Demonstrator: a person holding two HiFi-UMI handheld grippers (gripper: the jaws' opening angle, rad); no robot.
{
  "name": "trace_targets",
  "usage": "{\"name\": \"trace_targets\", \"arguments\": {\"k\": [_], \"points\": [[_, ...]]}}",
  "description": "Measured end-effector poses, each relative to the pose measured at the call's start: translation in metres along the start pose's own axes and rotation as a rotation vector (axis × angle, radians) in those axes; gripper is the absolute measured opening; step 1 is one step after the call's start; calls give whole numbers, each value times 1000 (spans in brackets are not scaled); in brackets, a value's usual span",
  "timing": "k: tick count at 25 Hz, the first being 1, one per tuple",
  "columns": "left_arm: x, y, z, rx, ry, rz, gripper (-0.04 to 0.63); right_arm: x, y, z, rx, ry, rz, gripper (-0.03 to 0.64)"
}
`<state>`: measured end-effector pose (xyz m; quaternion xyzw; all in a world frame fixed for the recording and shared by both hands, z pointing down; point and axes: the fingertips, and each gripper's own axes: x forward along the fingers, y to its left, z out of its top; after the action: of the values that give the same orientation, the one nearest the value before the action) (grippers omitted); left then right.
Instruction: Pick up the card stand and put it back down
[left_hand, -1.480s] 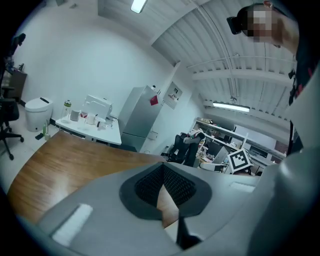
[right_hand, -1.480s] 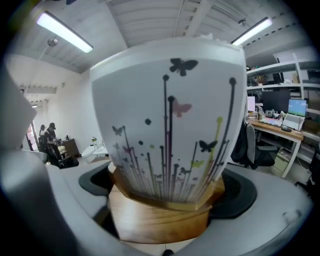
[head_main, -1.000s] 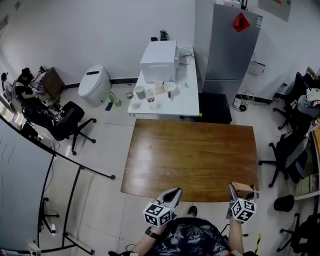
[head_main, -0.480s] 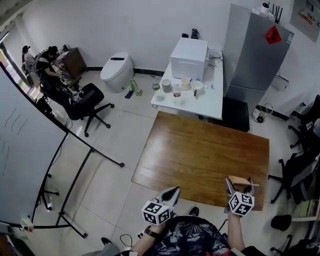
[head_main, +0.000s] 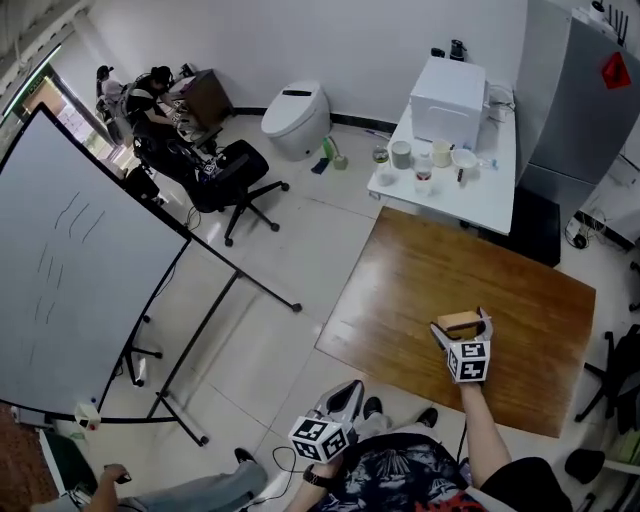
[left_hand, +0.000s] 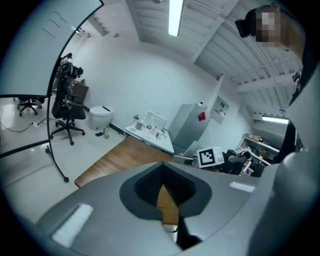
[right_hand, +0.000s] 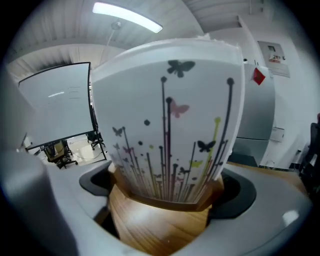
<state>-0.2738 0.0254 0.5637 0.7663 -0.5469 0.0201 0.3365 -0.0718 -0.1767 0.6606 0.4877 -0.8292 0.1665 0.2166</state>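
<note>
The card stand (head_main: 461, 323) is a small wooden block holding an upright white card printed with butterflies and stems (right_hand: 170, 115). My right gripper (head_main: 460, 331) is shut on the block (right_hand: 160, 225), holding it over the near right part of the brown wooden table (head_main: 430, 270). Whether the block touches the tabletop is not visible. My left gripper (head_main: 344, 397) hangs close to my body, off the table's near edge. Its jaws are shut with nothing between them, and the left gripper (left_hand: 164, 187) points toward the table.
Beyond the wooden table stands a white table (head_main: 480, 200) with cups and a white box (head_main: 449, 90). A tall grey cabinet (head_main: 590, 90) is at the far right. A whiteboard on a stand (head_main: 80, 260) and an office chair (head_main: 228, 172) occupy the left floor.
My right gripper has carried the card stand forward from the table's near edge to farther over the tabletop. The head view has swung left. My left gripper stays by my body.
</note>
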Motion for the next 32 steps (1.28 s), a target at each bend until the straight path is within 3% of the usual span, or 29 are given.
{"name": "trace_targets", "arguments": {"k": [7, 12, 16, 22, 29, 30, 32], "points": [[-39, 51, -16, -22, 31, 132, -3, 136, 40, -41, -27, 93, 78, 564], [-52, 67, -24, -43, 55, 181, -3, 190, 53, -78, -22, 165, 48, 563], [-56, 73, -24, -45, 70, 176, -3, 201, 60, -95, 4, 177, 5, 566], [-44, 68, -20, -29, 85, 125, -3, 195, 56, -100, 43, 197, 10, 571], [-6, 38, -8, 24, 95, -2, -2, 122, 53, -86, 110, 133, 107, 578], [1, 30, -7, 34, 97, -30, -2, 100, 53, -81, 110, 118, 134, 565], [15, 16, -3, 58, 100, -89, -2, 47, 56, -69, 129, 86, 212, 428]]}}
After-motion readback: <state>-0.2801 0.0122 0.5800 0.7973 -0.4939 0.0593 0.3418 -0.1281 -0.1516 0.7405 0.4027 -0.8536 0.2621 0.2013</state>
